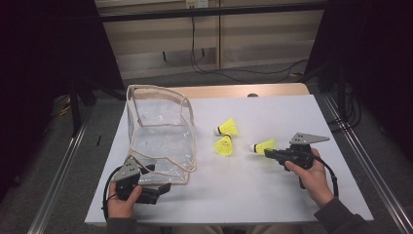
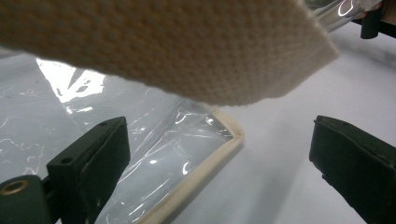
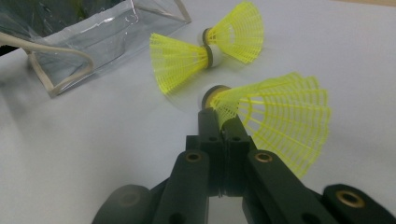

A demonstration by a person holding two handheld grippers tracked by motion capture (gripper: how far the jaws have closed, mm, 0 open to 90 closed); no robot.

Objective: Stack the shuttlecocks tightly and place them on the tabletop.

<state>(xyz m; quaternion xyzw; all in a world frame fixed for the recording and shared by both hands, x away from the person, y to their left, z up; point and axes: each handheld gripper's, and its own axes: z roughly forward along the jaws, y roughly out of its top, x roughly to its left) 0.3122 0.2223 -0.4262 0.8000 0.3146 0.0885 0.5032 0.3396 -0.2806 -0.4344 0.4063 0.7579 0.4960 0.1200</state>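
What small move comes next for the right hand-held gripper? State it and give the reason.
Probably lift the shuttlecock and carry it toward the clear bag. The right hand-held gripper is already shut on its yellow skirt near the cork, the bag's mouth stands open, and the left hand-held gripper waits open at the bag's near corner. Two more shuttlecocks lie on the table.

White table [image 1: 272,195] — pouch [image 1: 160,131], two shuttlecocks [image 1: 227,128]

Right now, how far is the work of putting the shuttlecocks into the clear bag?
Nothing is in the clear bag yet. In hand: the right gripper is shut on the skirt of one yellow shuttlecock, low by the table. The left gripper waits open at the bag's near edge. Left: two more shuttlecocks lie on the table.
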